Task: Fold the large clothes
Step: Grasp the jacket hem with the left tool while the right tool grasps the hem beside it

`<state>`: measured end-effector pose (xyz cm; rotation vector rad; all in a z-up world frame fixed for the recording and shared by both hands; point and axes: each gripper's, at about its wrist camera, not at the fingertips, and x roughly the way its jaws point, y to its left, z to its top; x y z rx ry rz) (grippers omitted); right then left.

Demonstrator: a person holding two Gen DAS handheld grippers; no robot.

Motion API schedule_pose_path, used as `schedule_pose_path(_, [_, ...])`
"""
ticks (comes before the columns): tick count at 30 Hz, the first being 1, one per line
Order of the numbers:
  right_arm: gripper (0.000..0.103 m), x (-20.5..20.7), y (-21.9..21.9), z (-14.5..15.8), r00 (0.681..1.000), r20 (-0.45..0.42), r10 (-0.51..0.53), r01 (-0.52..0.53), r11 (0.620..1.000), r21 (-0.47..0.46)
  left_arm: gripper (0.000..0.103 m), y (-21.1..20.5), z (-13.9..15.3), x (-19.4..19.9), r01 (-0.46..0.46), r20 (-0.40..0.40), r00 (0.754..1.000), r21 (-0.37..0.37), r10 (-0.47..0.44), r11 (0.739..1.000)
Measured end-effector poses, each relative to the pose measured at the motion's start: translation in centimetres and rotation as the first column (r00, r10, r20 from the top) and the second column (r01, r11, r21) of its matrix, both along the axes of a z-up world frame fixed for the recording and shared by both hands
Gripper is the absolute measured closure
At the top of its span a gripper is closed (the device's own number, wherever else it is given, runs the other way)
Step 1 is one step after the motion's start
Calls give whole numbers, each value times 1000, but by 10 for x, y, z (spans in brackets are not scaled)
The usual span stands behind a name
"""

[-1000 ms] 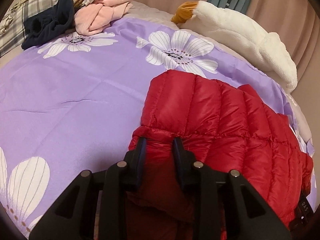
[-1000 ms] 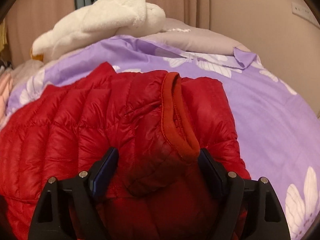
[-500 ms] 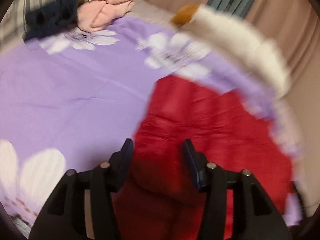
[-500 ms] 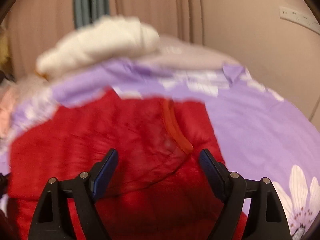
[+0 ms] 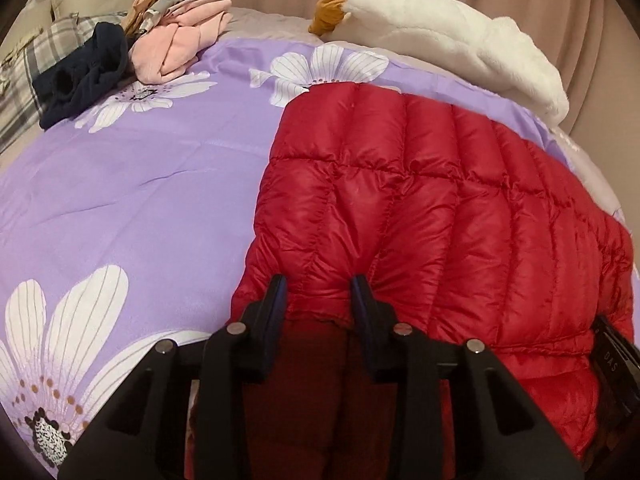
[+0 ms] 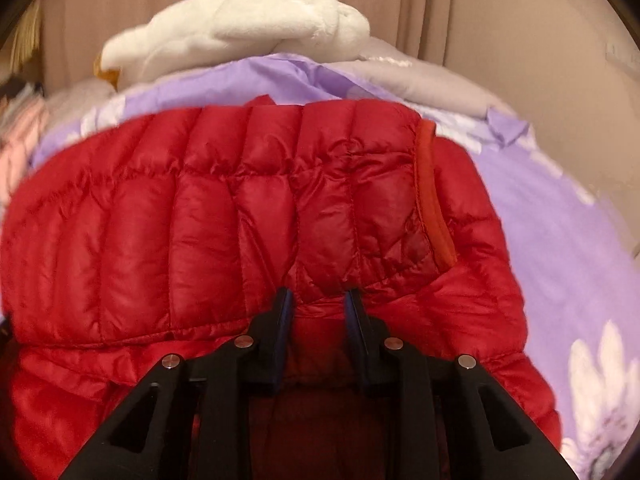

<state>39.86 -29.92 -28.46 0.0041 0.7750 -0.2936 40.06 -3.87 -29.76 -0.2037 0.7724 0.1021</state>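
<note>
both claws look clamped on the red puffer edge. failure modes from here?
1. The red puffer jacket is shiny and puffy; the left claw and right claw each pinch only a small bunch at the near edge, so fabric may slip out mid-fold.
2. The orange-trimmed edge sits folded on top near the right side and could flop open if the layer lifts.
3. The white plush toy lies just beyond the jacket; a fold carried forward could land against it.

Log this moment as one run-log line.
left gripper: shut on red puffer jacket near edge | right gripper: shut on jacket near edge | jacket lies on purple floral bedspread
</note>
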Motion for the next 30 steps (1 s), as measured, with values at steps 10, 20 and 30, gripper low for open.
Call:
schedule_pose_path(10, [75, 3, 6, 3, 1000, -20, -10, 8, 997, -83, 68, 0, 0, -1, 0, 0, 1000, -4, 0, 1000])
schedule_pose_path(20, [75, 2, 6, 2, 1000, -20, -12, 10, 997, -79, 68, -3, 0, -2, -3, -2, 1000, 7, 3, 1000])
schedule_pose_path(30, [75, 3, 5, 2, 1000, -19, -12, 11, 997, -71, 67, -4, 0, -1, -5, -4, 1000, 11, 5, 1000])
